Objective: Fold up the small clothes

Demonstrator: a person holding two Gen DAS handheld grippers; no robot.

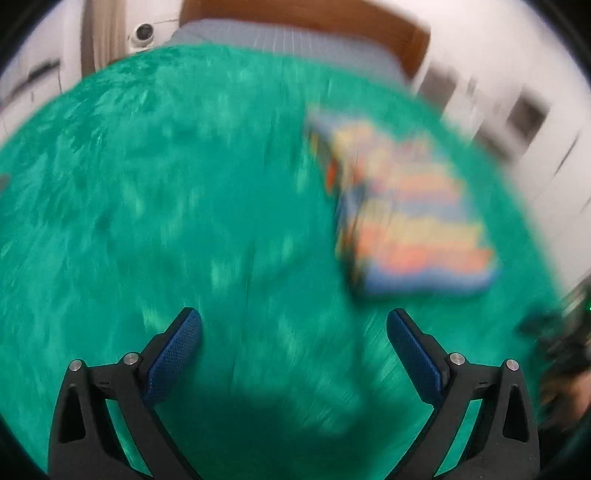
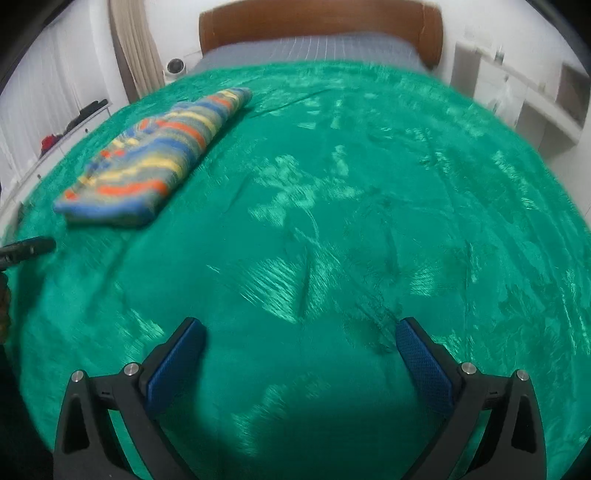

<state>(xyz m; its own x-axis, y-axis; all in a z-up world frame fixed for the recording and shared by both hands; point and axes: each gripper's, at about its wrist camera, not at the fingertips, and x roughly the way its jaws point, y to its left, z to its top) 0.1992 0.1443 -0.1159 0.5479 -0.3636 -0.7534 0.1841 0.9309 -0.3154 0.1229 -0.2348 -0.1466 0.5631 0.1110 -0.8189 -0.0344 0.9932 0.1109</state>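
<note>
Status of both tongs: spread wide, nothing between the blue pads.

1. Your left gripper (image 1: 293,325) hangs above the green blanket (image 1: 147,221). Its jaws stand far apart with only blanket showing in the gap. The left wrist view is smeared, so fine detail there cannot be read.

2. Your right gripper (image 2: 300,334) is likewise wide apart and holds nothing. Bare green blanket (image 2: 369,184) lies between and ahead of its pads.

3. Locate the folded striped garment (image 1: 402,214). It lies flat on the blanket, ahead and to the right of your left gripper, clear of both fingers. In the right wrist view the same folded striped garment (image 2: 159,155) sits far left, well apart from your right gripper.

4. Beyond the blanket you see a grey pillow (image 2: 314,46) against a brown headboard (image 2: 321,20).
</note>
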